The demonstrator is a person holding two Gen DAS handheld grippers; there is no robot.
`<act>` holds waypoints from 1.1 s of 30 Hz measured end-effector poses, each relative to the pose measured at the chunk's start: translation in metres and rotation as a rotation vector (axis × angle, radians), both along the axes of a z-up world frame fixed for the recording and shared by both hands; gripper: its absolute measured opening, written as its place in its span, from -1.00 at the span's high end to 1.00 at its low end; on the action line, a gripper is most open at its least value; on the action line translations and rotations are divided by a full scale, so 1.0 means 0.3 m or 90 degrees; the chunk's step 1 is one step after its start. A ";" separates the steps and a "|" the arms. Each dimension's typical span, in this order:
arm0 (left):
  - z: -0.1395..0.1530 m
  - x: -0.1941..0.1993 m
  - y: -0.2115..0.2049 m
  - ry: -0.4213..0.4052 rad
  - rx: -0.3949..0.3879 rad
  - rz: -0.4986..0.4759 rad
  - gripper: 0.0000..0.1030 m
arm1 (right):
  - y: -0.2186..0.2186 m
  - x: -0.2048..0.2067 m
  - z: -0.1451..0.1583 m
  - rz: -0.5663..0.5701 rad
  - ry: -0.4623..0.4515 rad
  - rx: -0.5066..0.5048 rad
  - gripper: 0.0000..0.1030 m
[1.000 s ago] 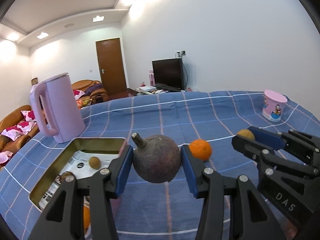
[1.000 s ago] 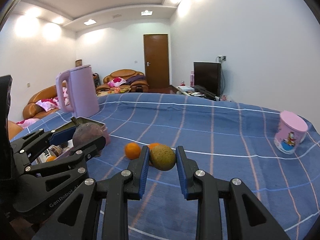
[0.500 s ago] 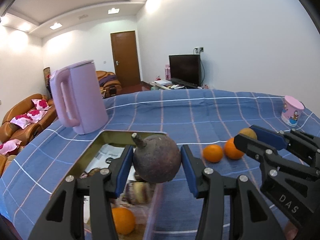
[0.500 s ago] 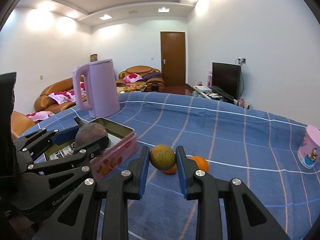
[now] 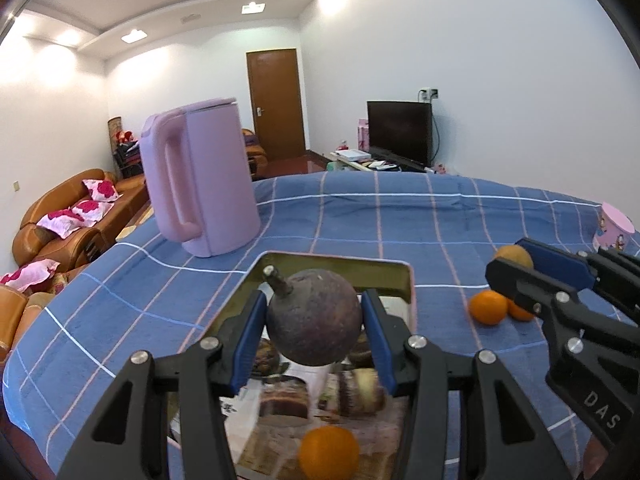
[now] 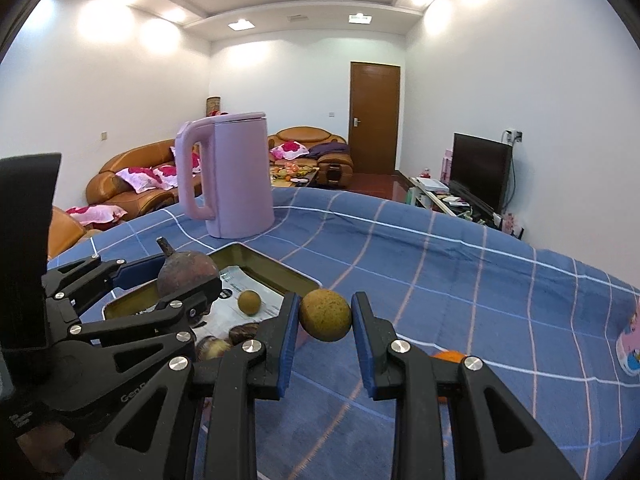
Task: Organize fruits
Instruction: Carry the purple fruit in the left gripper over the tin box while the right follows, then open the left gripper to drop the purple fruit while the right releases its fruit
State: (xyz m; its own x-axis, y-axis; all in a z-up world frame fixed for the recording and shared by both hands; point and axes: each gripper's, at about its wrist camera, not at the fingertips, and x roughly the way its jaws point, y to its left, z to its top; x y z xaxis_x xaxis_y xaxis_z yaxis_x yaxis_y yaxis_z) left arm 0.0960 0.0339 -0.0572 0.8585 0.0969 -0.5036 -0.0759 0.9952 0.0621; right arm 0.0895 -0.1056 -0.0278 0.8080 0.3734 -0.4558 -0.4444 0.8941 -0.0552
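Observation:
My left gripper (image 5: 314, 326) is shut on a dark purple mangosteen (image 5: 314, 318) and holds it above the open metal tin (image 5: 394, 270). The tin holds an orange (image 5: 329, 454), a small brown fruit (image 6: 249, 303) and several dark fruits (image 6: 242, 334). My right gripper (image 6: 325, 316) is shut on a round yellow-brown fruit (image 6: 325, 315), just right of the tin's near edge. The same fruit (image 5: 513, 256) shows at the right in the left wrist view. Two oranges (image 5: 488, 307) lie on the blue checked cloth (image 5: 360, 224) right of the tin.
A tall pink kettle (image 5: 200, 180) stands on the cloth behind the tin. A pink printed cup (image 5: 614, 226) stands at the far right. The table's left edge (image 5: 36, 320) drops off toward brown sofas.
Both grippers have moved left with their fruits. The mangosteen is now over the tin, and the yellow-brown fruit has come from above the oranges to the tin's edge.

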 end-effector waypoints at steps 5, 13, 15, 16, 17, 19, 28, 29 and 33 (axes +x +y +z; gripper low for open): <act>-0.002 0.017 0.044 0.006 -0.002 0.015 0.01 | 0.041 0.025 0.002 0.014 0.007 0.002 0.44; -0.018 0.040 0.103 0.024 -0.007 0.030 0.01 | 0.124 0.048 0.001 0.039 0.009 -0.009 0.44; -0.021 0.047 0.108 0.030 -0.006 0.030 0.01 | 0.137 0.054 -0.001 0.044 0.011 -0.009 0.44; -0.025 0.051 0.111 0.035 -0.007 0.030 0.01 | 0.143 0.059 -0.004 0.046 0.013 -0.009 0.44; -0.030 0.057 0.116 0.042 -0.008 0.029 0.01 | 0.150 0.065 -0.006 0.048 0.016 -0.008 0.44; -0.039 0.069 0.126 0.053 -0.014 0.029 0.01 | 0.160 0.077 -0.012 0.050 0.022 -0.005 0.44; -0.056 0.088 0.153 0.072 -0.014 0.035 0.01 | 0.195 0.119 -0.046 0.054 0.043 -0.007 0.44; -0.058 0.091 0.155 0.076 -0.015 0.034 0.01 | 0.199 0.124 -0.050 0.054 0.047 -0.007 0.44; -0.067 0.097 0.156 0.086 -0.015 0.030 0.01 | 0.207 0.141 -0.065 0.054 0.060 -0.007 0.44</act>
State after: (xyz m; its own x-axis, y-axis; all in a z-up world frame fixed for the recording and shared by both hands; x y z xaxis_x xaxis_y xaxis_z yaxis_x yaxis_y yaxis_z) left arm 0.1250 0.0807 -0.0771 0.7771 0.1223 -0.6174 -0.1154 0.9920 0.0511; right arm 0.1318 -0.0436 -0.0472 0.7276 0.4330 -0.5321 -0.5217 0.8529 -0.0193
